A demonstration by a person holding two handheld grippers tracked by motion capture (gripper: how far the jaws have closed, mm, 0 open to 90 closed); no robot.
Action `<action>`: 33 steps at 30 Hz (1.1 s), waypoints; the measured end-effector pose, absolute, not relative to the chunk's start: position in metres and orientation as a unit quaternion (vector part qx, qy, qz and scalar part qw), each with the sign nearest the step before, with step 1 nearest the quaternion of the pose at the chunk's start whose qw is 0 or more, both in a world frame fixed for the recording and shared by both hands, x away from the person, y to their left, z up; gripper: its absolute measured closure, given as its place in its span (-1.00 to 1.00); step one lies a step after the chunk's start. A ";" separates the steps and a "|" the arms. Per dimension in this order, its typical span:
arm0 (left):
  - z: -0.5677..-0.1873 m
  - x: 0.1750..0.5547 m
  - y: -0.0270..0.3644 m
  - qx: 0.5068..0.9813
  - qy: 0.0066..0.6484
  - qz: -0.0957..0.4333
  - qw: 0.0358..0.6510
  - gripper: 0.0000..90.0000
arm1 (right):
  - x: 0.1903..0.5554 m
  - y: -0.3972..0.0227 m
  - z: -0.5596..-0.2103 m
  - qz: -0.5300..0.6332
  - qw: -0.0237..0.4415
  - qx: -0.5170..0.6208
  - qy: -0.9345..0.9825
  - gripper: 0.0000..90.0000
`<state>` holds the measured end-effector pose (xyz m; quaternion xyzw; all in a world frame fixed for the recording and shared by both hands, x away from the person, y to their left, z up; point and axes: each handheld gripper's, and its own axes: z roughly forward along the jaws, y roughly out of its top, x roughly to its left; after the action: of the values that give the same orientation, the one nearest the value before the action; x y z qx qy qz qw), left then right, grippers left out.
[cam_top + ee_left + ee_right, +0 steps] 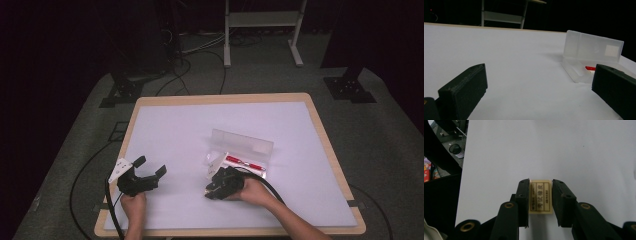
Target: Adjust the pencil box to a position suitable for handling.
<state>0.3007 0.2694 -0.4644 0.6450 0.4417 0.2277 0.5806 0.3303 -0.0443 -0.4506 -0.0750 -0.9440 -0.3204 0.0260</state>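
Eraser [540, 196], lying flat on the white table [170, 130] near the open clear case [242, 145], sits pinched between the right gripper's [540, 197] 2 jaws, but may slip if lifted crookedly, while the left gripper [150, 167] gapes empty.

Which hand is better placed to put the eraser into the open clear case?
Right. Its tool already brackets the eraser, close beside the clear case. The left tool is open, holding nothing, farther off.
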 end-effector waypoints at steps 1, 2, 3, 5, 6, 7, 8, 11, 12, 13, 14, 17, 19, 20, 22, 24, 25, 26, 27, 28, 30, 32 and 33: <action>-0.464 0.301 0.269 0.645 0.442 0.228 0.581 -1.00 | 0.330 -0.044 -0.451 -0.320 0.026 -0.075 -0.944 0.50; -0.464 0.301 0.269 0.645 0.442 0.227 0.581 -1.00 | 0.331 -0.045 -0.447 -0.320 0.022 -0.075 -0.944 0.50; -0.464 0.301 0.269 0.644 0.442 0.228 0.581 -1.00 | 0.332 -0.045 -0.445 -0.323 0.021 -0.075 -0.943 0.50; -0.464 0.301 0.269 0.644 0.442 0.227 0.581 -1.00 | 0.334 -0.045 -0.443 -0.323 0.019 -0.076 -0.943 0.50; -0.464 0.301 0.269 0.645 0.442 0.227 0.581 -1.00 | 0.334 -0.045 -0.442 -0.323 0.017 -0.075 -0.943 0.50; -0.464 0.301 0.270 0.645 0.442 0.228 0.581 -1.00 | 0.334 -0.045 -0.441 -0.322 0.016 -0.074 -0.944 0.50; -0.464 0.301 0.270 0.645 0.442 0.228 0.581 -1.00 | 0.335 -0.044 -0.440 -0.321 0.014 -0.074 -0.944 0.50; -0.464 0.301 0.269 0.644 0.442 0.227 0.581 -1.00 | 0.335 -0.043 -0.439 -0.319 0.012 -0.072 -0.945 0.50; -0.464 0.301 0.270 0.644 0.442 0.227 0.581 -1.00 | 0.337 -0.043 -0.437 -0.322 0.010 -0.073 -0.944 0.50; -0.464 0.301 0.270 0.644 0.442 0.227 0.581 -1.00 | 0.337 -0.043 -0.436 -0.323 0.011 -0.073 -0.944 0.50; -0.464 0.301 0.270 0.645 0.441 0.228 0.581 -1.00 | 0.338 -0.043 -0.436 -0.322 0.010 -0.074 -0.944 0.50; -0.464 0.301 0.270 0.644 0.442 0.228 0.581 -1.00 | 0.339 -0.043 -0.435 -0.321 0.008 -0.073 -0.944 0.50; -0.464 0.301 0.269 0.644 0.441 0.228 0.582 -1.00 | 0.340 -0.042 -0.433 -0.322 0.006 -0.074 -0.944 0.50; -0.464 0.301 0.269 0.644 0.441 0.228 0.582 -1.00 | 0.341 -0.043 -0.432 -0.323 0.006 -0.076 -0.943 0.50; -0.464 0.301 0.270 0.644 0.442 0.228 0.582 -1.00 | 0.343 -0.043 -0.431 -0.324 0.004 -0.075 -0.943 0.50; -0.464 0.301 0.269 0.644 0.441 0.228 0.582 -1.00 | 0.345 -0.043 -0.429 -0.324 0.001 -0.077 -0.943 0.50; -0.464 0.301 0.269 0.644 0.441 0.228 0.582 -1.00 | 0.345 -0.043 -0.428 -0.325 0.002 -0.079 -0.943 0.50; -0.464 0.301 0.269 0.644 0.441 0.228 0.582 -1.00 | 0.346 -0.043 -0.427 -0.327 -0.001 -0.079 -0.942 0.50; -0.464 0.301 0.269 0.644 0.441 0.228 0.582 -1.00 | 0.347 -0.044 -0.426 -0.327 -0.002 -0.080 -0.942 0.50; -0.464 0.301 0.269 0.644 0.441 0.228 0.582 -1.00 | 0.348 -0.044 -0.426 -0.328 -0.002 -0.082 -0.941 0.50; -0.465 0.300 0.269 0.644 0.441 0.228 0.582 -1.00 | 0.350 -0.045 -0.424 -0.327 -0.003 -0.084 -0.941 0.50; -0.465 0.300 0.269 0.644 0.441 0.228 0.582 -1.00 | 0.352 -0.045 -0.423 -0.328 -0.006 -0.085 -0.941 0.50; -0.465 0.300 0.270 0.644 0.440 0.228 0.582 -1.00 | 0.353 -0.046 -0.422 -0.330 -0.007 -0.087 -0.940 0.50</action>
<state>0.3005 0.2695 -0.4645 0.6443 0.4402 0.2280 0.5824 0.3528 -0.0455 -0.4219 -0.0873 -0.9401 -0.3295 -0.0069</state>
